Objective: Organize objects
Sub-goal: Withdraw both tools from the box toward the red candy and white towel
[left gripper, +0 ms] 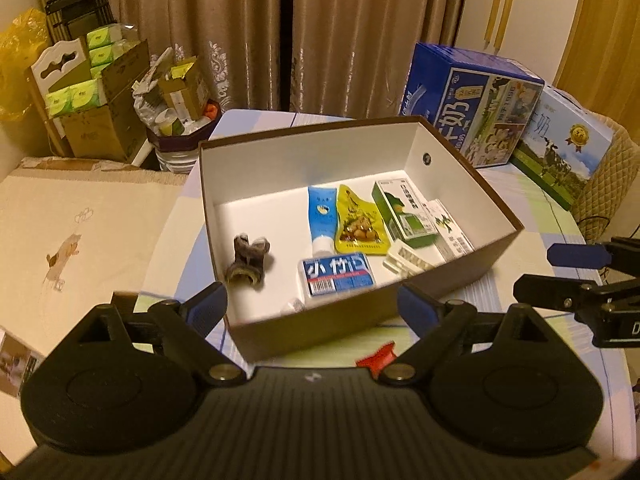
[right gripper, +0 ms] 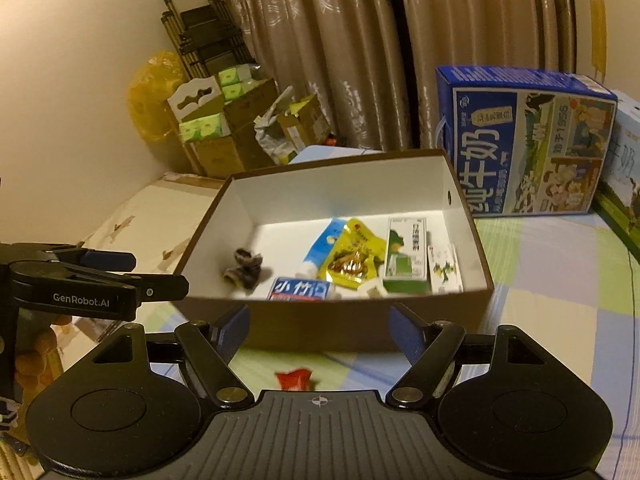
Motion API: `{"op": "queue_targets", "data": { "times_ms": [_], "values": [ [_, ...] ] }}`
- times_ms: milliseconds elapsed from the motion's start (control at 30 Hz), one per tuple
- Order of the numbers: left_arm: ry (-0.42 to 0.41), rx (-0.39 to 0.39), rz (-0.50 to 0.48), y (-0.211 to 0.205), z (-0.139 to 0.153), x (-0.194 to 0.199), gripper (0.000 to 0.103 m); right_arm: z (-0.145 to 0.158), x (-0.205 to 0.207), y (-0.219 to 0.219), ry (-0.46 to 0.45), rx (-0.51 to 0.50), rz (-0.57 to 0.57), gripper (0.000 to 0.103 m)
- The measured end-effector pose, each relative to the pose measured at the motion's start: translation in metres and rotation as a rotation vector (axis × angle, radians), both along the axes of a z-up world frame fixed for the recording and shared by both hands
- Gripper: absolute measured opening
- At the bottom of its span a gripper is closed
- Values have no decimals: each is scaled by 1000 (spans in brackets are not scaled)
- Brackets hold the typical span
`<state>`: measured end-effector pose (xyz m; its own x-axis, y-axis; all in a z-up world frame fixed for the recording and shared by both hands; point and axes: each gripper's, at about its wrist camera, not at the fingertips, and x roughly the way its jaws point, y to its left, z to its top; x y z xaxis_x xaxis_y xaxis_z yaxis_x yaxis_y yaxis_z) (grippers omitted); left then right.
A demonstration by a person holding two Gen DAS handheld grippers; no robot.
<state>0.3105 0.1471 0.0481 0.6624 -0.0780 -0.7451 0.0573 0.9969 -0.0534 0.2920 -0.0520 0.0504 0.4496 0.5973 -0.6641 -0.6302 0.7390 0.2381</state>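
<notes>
My left tool sits low in the centre of its frame, its blue-padded fingers spread wide with nothing between them. My right tool is spread just as wide and also holds nothing. It shows too at the right edge of the left view, and the left one pokes in at the left edge of the right view.

Ahead of both, mid-frame, stands the open brown box with white inside walls, resting on the checked cloth of the worktop. Inside it, toward the left, lies a small grey toy on its own. To its right a blue tube and a yellow snack pouch lie side by side, then a green-and-white carton against the right wall. A blue packet with white characters lies near the front wall, a white ridged piece just beside it.

On the worktop in front of the box, between my fingers, lies a small red thing, blurred. Two milk cartons stand at upper right.
</notes>
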Motion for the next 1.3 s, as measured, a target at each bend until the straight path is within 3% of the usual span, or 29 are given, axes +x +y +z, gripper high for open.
{"op": "queue_targets", "data": {
  "times_ms": [533,1300],
  "values": [
    [78,-27,15,-14,-23,-66,90,-16,-48,-40,70,-2,-39,74],
    [195,-33,-25,-38,-59,-93,90,-47,-79,-47,151,-70,-21,74]
  ]
}}
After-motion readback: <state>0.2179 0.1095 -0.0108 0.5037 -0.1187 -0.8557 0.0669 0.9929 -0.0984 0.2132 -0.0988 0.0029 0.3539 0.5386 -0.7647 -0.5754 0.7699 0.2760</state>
